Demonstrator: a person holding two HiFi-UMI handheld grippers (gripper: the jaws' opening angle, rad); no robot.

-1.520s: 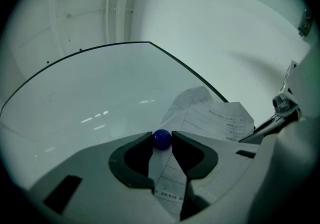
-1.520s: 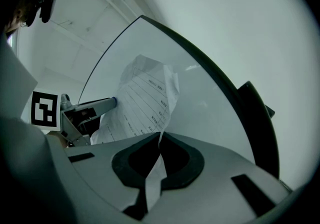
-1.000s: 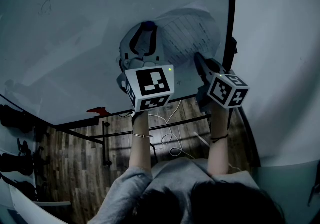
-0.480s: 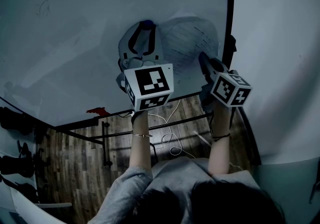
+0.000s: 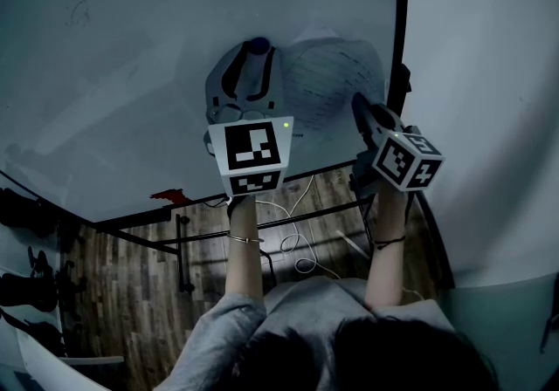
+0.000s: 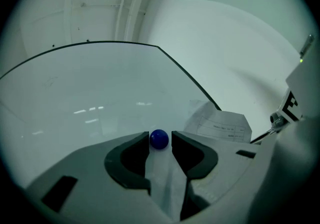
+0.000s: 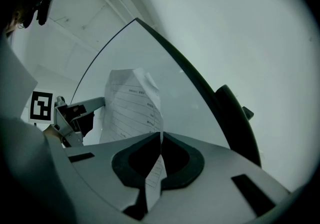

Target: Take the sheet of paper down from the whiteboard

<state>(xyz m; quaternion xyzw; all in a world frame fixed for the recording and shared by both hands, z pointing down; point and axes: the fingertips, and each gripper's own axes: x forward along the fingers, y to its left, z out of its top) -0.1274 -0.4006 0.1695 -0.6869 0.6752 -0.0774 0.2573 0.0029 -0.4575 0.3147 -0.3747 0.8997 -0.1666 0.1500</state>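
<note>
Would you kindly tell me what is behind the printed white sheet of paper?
The glossy whiteboard stands behind the printed white sheet of paper, visible beside and above it. The board area under the sheet is covered; whether the blue round magnet pins a corner is unclear.

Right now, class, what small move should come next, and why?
Probably draw the left tool back to lift the blue magnet off the whiteboard: it seems to pin the sheet of paper, which the right tool pinches.

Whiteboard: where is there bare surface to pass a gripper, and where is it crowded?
Bare: the whiteboard left of and above the left gripper. Crowded: near the black frame, where blue magnet, sheet of paper and right gripper bunch.
</note>
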